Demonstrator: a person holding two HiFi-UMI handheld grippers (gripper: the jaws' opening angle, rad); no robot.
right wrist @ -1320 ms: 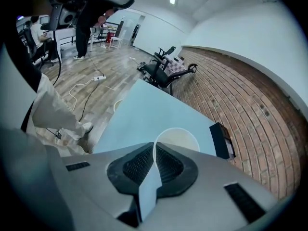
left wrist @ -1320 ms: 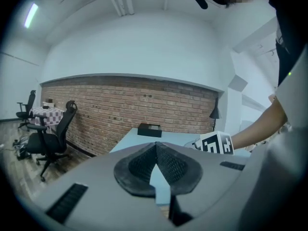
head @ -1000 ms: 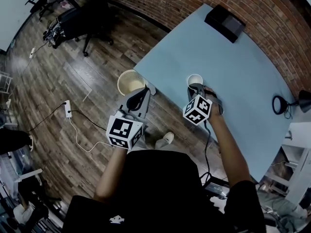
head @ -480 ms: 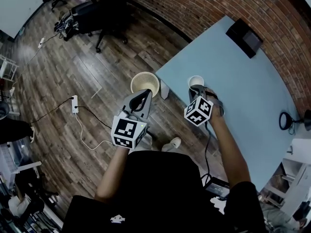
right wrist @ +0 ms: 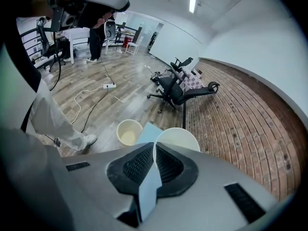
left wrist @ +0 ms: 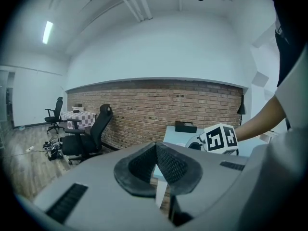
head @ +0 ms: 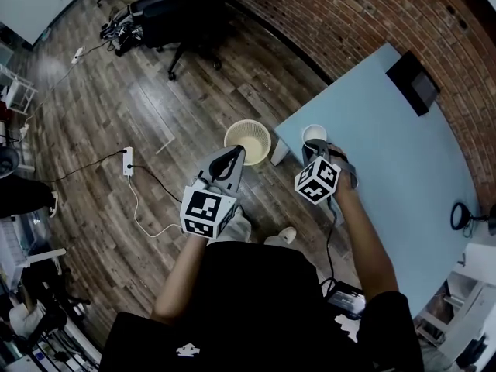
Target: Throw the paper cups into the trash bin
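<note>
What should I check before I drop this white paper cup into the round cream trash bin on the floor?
1. Grip: right gripper shut on the rim of the white paper cup: ok.
2. Position: cup above the round cream trash bin: not ok, it hangs over the corner of the light blue table.
3. Bin mouth open and unobstructed: ok.
4. Other hand: left gripper shut, empty, apart from the cup: ok.
5. Cup empty inside: cannot tell.

The paper cup (head: 313, 133) is white. The trash bin (head: 248, 141) is pale cream. The table (head: 387, 153) is light blue, with a black box (head: 413, 82) at its edge by the wall (head: 349, 14). The wall is red brick. The floor (head: 116, 130) is brown wood.
</note>
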